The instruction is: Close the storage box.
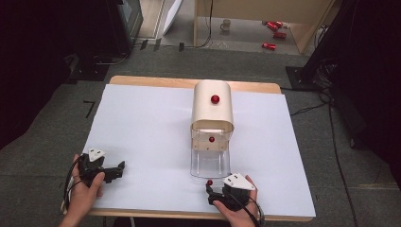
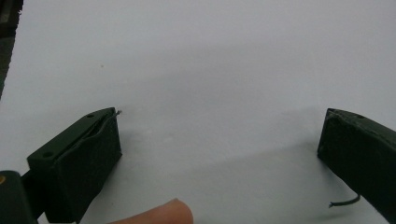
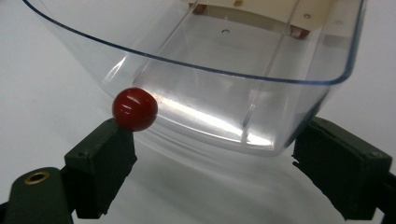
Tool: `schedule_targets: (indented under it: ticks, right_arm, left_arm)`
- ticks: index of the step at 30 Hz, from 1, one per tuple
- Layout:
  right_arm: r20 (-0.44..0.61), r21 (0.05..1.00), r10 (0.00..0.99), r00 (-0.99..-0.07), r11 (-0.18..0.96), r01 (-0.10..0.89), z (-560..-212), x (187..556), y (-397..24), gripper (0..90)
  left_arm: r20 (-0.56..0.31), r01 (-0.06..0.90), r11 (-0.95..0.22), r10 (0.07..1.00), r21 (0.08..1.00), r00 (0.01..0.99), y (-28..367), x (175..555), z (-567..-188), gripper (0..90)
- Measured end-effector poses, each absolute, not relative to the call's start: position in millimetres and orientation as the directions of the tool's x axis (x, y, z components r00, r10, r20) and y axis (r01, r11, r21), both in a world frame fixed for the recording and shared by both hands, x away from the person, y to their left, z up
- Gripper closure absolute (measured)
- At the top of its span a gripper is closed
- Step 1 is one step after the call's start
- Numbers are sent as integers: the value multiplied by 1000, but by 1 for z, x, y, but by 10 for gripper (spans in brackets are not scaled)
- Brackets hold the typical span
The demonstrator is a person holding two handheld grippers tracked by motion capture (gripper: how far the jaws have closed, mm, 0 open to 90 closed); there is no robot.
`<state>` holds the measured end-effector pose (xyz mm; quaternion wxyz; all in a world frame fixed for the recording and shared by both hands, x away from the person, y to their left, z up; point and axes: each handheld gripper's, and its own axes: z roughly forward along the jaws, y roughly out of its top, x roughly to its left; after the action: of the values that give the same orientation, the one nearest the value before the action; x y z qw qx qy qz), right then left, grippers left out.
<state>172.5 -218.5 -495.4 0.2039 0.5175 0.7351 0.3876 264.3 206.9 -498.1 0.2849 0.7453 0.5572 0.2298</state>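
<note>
Right tongs (image 3: pixel 212 163) were wide open, empty, jaws flanking the clear drawer (image 3: pixel 280 81); its red knob (image 3: pixel 135 108) sat just above the left-hand jaw. Best centre on the knob before closing. Left tongs (image 2: pixel 219 154) were wide open, empty, over the bare white sheet (image 2: pixel 210 56).

Even overhead light, soft shadows under the tongs, glare streaks on the clear tray (image 3: pixel 224 112), dim surroundings.

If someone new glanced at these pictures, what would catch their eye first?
Probably the cream box with its red knob, mid-table at the far edge, and the clear drawer pulled out toward the person. Next, the drawer's small red knob, just above one of the right gripper's open fingers.
</note>
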Motion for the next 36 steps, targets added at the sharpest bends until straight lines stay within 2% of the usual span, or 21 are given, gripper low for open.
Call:
schedule_targets:
  ticks: [24, 36]
  right_arm:
    - [113, 783, 932, -345, 131, 608, -483, 218, -218, 143]
    - [108, 777, 944, -312, 116, 619, -484, 235, -218, 94]
  left_arm:
    - [25, 700, -217, 962, 681, 274, 207, 264, -498, 0]
    - [25, 700, -217, 961, 681, 274, 207, 264, -498, 0]
